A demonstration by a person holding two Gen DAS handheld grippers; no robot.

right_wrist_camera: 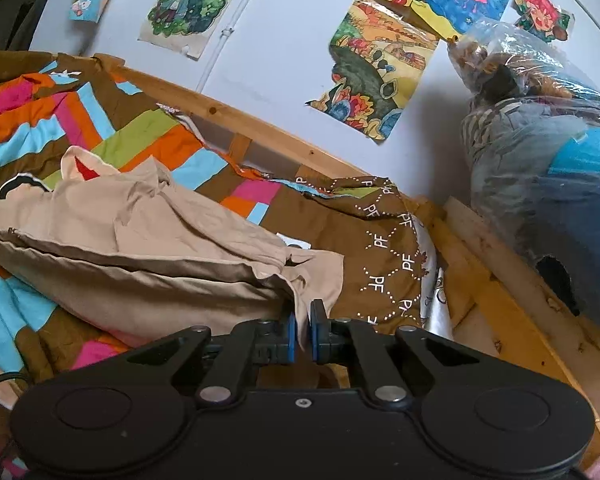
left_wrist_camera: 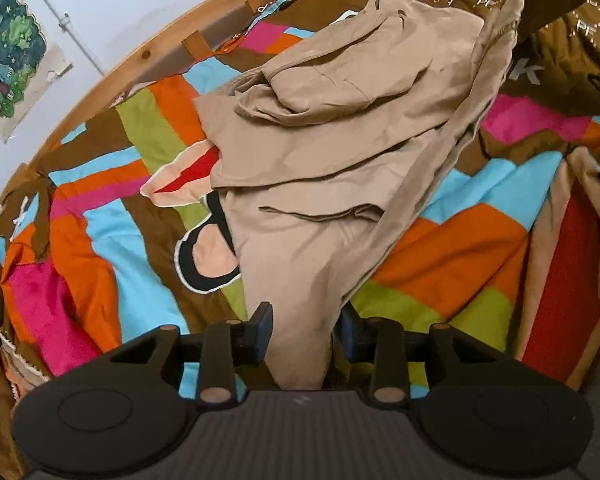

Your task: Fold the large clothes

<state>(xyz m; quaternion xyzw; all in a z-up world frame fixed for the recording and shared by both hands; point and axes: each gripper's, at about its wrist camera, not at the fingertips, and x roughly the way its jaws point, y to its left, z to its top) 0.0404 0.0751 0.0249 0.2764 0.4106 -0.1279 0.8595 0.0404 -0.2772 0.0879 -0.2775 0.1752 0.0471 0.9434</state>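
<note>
Beige fabric, a large crumpled garment (left_wrist_camera: 328,128), lies heaped on a bed covered by a patchwork quilt (left_wrist_camera: 112,216) of orange, blue, pink, green and brown blocks. Ahead of the left tongs (left_wrist_camera: 302,330), the garment spreads away in rumpled folds, and a bunched end of it passes down between the two blue-padded fingers, which stand apart on either side of the cloth; whether they are pinching it cannot be told. One long strip of the garment rises up and to the right of these tongs, out of the picture. The right tongs (right_wrist_camera: 303,332) are clenched on a thin edge of the same garment (right_wrist_camera: 140,248), which stretches away to their left. Beyond both tongs runs a wooden bed rail (right_wrist_camera: 284,136), with colourful drawings (right_wrist_camera: 380,80) taped to the pale wall behind it. To the right of the right tongs sits a clear plastic bag (right_wrist_camera: 548,152) stuffed with clothing.
</note>
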